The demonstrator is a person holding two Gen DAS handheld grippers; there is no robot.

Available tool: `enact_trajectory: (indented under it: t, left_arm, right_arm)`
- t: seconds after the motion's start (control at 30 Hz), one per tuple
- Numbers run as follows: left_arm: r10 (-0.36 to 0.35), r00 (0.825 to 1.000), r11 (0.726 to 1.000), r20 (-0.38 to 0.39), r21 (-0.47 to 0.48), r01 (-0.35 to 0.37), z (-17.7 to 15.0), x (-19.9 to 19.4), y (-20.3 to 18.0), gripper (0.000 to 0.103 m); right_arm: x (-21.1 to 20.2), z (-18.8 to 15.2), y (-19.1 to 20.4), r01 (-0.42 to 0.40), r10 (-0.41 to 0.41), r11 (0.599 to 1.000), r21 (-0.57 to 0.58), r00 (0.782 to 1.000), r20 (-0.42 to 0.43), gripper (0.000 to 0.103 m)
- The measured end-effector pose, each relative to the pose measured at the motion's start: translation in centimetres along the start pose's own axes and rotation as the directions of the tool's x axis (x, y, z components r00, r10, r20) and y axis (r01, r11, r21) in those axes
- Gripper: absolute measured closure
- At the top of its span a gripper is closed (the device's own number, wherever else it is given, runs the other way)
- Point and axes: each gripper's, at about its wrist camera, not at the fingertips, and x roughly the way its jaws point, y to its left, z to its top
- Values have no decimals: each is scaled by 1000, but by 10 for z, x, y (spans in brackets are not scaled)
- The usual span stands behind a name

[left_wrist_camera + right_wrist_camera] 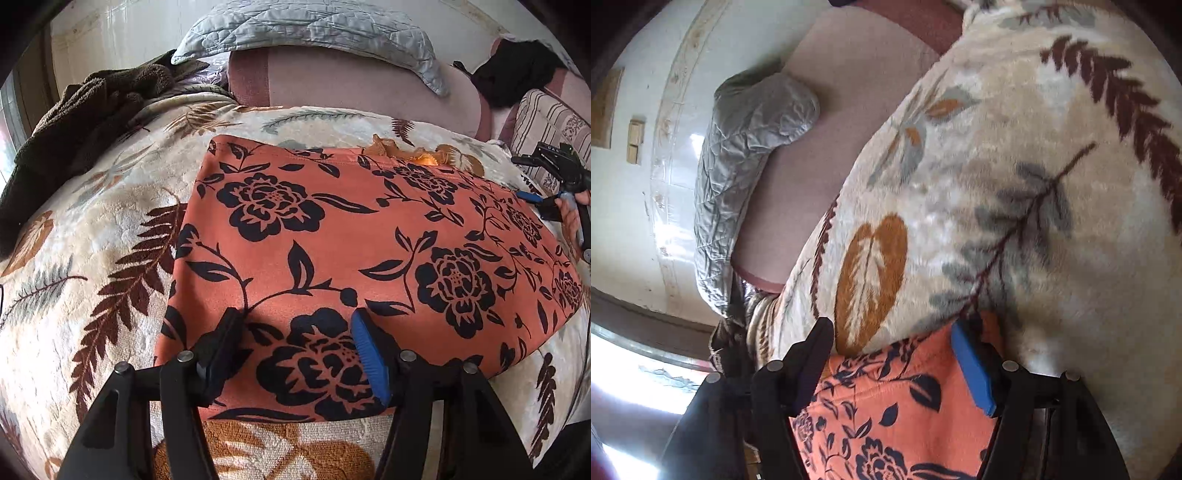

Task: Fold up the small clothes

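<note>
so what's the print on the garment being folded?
Orange garment with black roses and leafy vines; clearest in the left wrist view.

orange garment [332,236]: a smooth, matt cloth with a black flower print was seen.
blanket [110,229]: a thick, fuzzy plush cloth printed with leaves was shown.
grey quilt [314,26]: a stitched, crinkled cloth with a faint sheen was seen.
brown throw [85,110]: a rough, woolly pile was shown.
left claw [295,347]: matt black plastic fingers, one ribbed blue pad and dull metal pins were seen.
right claw [892,354]: matt black plastic and a smooth blue pad were seen.
</note>
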Motion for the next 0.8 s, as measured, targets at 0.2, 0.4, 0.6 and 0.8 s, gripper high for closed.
enact_trajectory:
  t: [0.2, 0.4, 0.6, 0.8]
  left_arm:
    - [-57, 998, 993, 7, -103, 57, 2, -2, 16, 39]
    - [-66, 993, 989, 95, -128, 78, 0, -28, 15, 38]
    - [6, 999, 988, 51, -157, 3, -3, -22, 19, 28]
    - [8, 1000, 985, 8, -175, -6, -6, -14, 30, 28]
  right_arm:
    - [-76, -68, 26, -11, 19, 992, -123, 997, 70, 32]
    - [-127, -206, 29, -92, 84, 975, -202, 995, -47, 27]
    - [-102, -221, 8, -22, 11, 980, -197, 998, -58, 27]
    - [-108, -199, -5, -31, 32, 997, -66, 999, 15, 27]
